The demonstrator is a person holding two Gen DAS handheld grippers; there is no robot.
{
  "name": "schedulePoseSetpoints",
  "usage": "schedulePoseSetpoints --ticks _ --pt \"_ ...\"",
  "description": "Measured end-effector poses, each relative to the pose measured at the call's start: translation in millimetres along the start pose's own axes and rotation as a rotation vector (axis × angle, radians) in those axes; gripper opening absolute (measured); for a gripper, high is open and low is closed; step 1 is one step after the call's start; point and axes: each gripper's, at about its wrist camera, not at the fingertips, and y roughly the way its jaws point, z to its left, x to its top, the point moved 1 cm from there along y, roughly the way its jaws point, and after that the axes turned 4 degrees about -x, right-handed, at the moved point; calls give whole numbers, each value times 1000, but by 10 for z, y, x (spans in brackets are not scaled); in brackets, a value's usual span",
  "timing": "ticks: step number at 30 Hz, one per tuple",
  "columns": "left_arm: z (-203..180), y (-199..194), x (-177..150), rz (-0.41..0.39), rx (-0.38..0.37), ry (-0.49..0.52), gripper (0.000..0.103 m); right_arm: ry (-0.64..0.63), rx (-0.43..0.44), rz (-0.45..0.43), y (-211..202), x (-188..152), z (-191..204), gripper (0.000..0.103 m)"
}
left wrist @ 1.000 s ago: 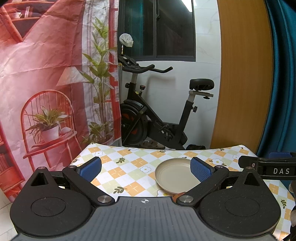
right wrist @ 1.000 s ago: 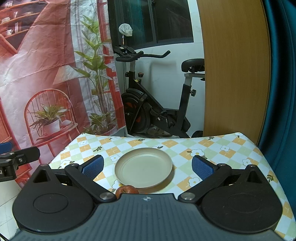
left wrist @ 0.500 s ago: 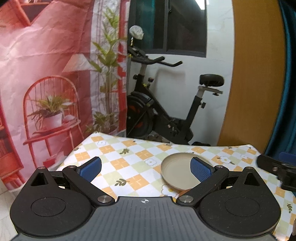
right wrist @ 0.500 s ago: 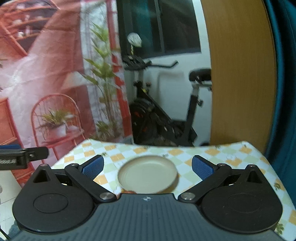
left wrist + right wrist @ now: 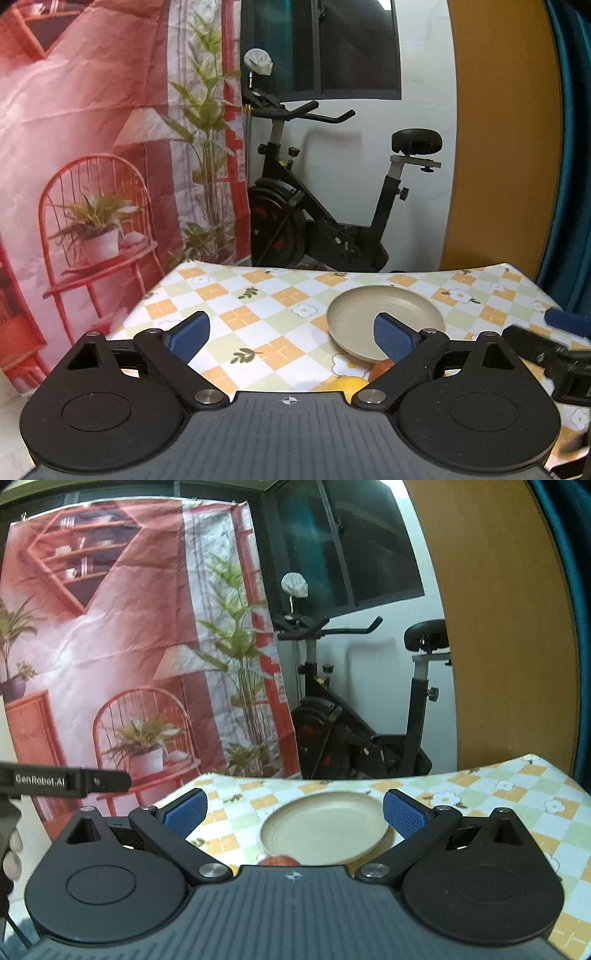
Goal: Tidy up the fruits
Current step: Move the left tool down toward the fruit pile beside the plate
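A beige plate (image 5: 369, 306) (image 5: 325, 823) stands empty on the checked tablecloth (image 5: 258, 314). In front of it lie a reddish-orange fruit (image 5: 380, 368) and a yellow fruit (image 5: 349, 384), both mostly hidden behind my left gripper's body. My left gripper (image 5: 291, 332) hovers left of the plate; its jaws are closing, still wide apart with nothing between them. My right gripper (image 5: 294, 810) is open and frames the plate, with a red fruit (image 5: 279, 860) peeking just over its body. Each gripper shows at the other view's edge: right gripper (image 5: 535, 332), left gripper (image 5: 62, 781).
An exercise bike (image 5: 332, 206) stands behind the table's far edge. A red printed backdrop (image 5: 92, 147) hangs at the left, with a wooden panel (image 5: 502, 147) and a teal curtain (image 5: 572, 147) at the right. A hand (image 5: 9, 849) shows at the left edge.
Both grippers have sunk toward the table, and the right one now points more level. The yellow fruit has come into the left wrist view. The left pads stand slightly closer together.
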Motion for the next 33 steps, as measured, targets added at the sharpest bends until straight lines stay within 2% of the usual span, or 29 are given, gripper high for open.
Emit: schedulePoseSetpoints --ticks 3,6,7,11,14,16,19,21,24,33 --pt "24 62 -60 16 -9 -20 95 17 -4 20 32 -102 -77 103" --pt "-2 123 -122 47 -34 1 83 28 23 95 101 -193 -161 103" --pt "-11 141 -148 49 -47 0 82 13 22 105 102 -218 -169 103" --pt "29 122 -275 -20 -126 -66 82 -61 5 147 122 -304 -144 103" --pt "23 137 -304 -53 -153 -98 82 -107 -5 181 159 -389 -96 103" --pt "-35 200 -280 -20 -157 -75 82 -134 -14 210 201 -438 -70 103" --pt "-111 318 -260 61 -109 -14 83 -153 -3 224 235 -490 -78 103" --pt "-117 368 -268 94 -103 -6 83 -153 -4 231 249 -505 -91 103" --pt "-93 407 -280 117 -115 -8 83 -157 1 234 255 -499 -102 103" --pt "-241 379 -362 158 -134 101 85 -134 20 254 277 -528 -160 103"
